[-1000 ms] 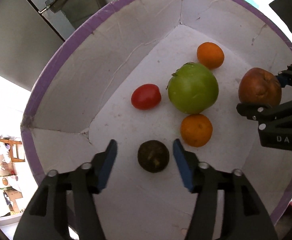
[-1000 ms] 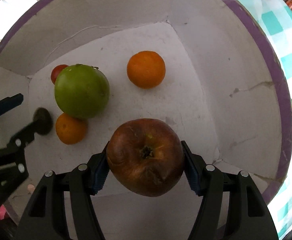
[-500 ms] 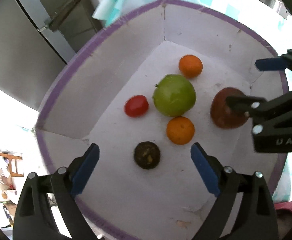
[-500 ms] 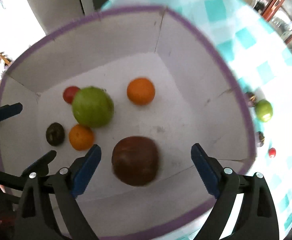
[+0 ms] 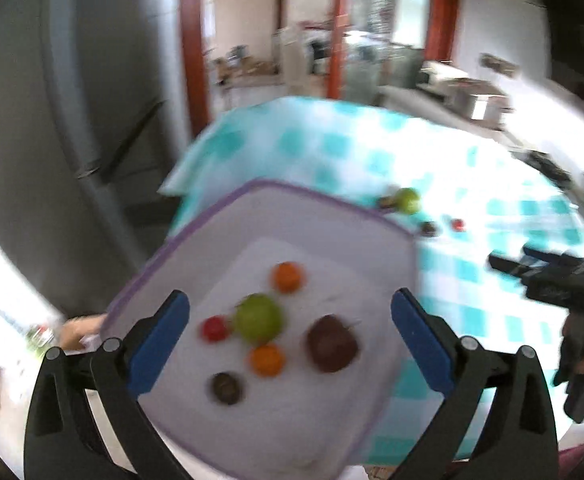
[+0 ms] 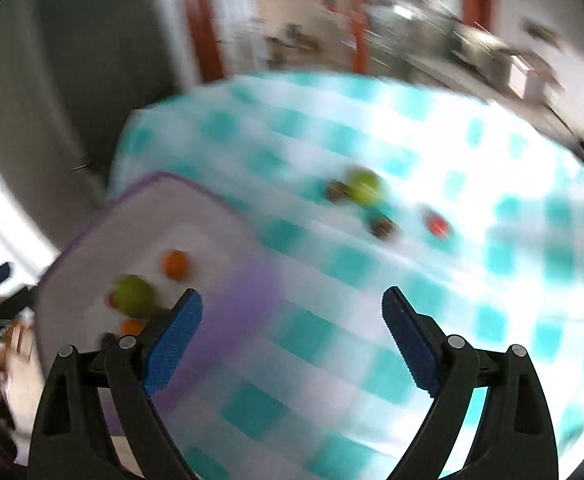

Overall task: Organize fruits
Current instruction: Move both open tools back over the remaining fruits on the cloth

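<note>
- Six fruits lie in the white box (image 5: 376, 248) with the purple rim, seen from the left wrist view; going left to right they are a red tomato (image 5: 215, 328), a dark round fruit (image 5: 227, 388) at 6 o'clock of the group, a large green fruit (image 5: 258, 317) in the middle, an orange (image 5: 267, 359) just below it at 5 o'clock, a second orange (image 5: 288, 277) at 1 o'clock, and a brown apple (image 5: 332, 344) at 3 o'clock.
- Left hand-held gripper (image 5: 290, 340): its blue pads stand wide apart above the box, the jaws opening, with nothing pressed between them.
- Beyond the box, at 1 o'clock on the teal-and-white checked tabletop (image 5: 332, 144), lie a small green fruit (image 5: 407, 200), a dark fruit (image 5: 429, 228) and a small red fruit (image 5: 457, 224); another dark fruit lies just beside the green one, blurred.
- Right hand-held gripper (image 6: 292, 332): pads spread wide over the tabletop just past the box's right rim, empty.
- Both views are smeared by motion blur, so finer detail of the fruits cannot be told.
- A person's hand (image 6: 18, 364) shows at 9 o'clock in the right wrist view, beside the box.
</note>
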Motion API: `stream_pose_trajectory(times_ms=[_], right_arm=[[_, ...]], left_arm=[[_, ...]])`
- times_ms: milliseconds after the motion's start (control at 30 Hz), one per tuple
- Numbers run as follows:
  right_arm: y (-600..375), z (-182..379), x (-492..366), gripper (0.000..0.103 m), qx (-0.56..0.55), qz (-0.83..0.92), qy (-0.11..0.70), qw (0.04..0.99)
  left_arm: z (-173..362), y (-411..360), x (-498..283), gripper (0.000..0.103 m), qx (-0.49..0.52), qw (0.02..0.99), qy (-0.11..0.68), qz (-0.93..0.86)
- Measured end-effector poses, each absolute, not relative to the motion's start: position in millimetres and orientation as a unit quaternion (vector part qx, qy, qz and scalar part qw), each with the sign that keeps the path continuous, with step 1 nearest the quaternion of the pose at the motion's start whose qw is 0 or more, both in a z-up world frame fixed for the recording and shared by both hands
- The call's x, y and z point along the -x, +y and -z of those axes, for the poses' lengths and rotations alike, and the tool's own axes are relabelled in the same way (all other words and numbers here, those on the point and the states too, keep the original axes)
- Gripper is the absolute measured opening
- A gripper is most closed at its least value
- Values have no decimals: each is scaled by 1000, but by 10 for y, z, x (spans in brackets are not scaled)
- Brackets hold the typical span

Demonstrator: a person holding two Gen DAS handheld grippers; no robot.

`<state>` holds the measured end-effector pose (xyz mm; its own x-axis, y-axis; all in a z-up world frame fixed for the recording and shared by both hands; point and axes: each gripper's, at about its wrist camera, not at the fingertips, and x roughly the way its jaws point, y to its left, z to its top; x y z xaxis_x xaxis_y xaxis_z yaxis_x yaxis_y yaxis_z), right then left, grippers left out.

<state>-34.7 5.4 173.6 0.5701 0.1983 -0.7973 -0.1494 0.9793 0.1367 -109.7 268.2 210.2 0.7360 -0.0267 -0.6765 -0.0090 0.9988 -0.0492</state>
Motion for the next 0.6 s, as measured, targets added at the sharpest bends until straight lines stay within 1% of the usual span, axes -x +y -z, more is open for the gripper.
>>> stream_pose_trajectory(times_ms=[100, 233, 333, 467, 600], right_arm=[[-483, -1511, 317, 88, -54, -46, 489, 869], [-842, -1290, 199, 88, -45, -23, 502, 863], [-1057, -1148, 65, 88, -48, -18, 513, 857], [-1362, -798, -154, 87, -51, -17, 541, 839], [-1535, -561, -426, 86, -51, -30, 559, 827]], left_arm=[[-2074, 2257, 951, 101, 15, 931, 359, 67], [-1989, 1551, 672, 101, -21, 917, 370, 147], [-1804, 1122, 466, 101, -38, 900, 393, 185], [-1428, 591, 154, 101, -70, 869, 438, 217], [-1037, 331, -76, 101, -64, 843, 489, 214]])
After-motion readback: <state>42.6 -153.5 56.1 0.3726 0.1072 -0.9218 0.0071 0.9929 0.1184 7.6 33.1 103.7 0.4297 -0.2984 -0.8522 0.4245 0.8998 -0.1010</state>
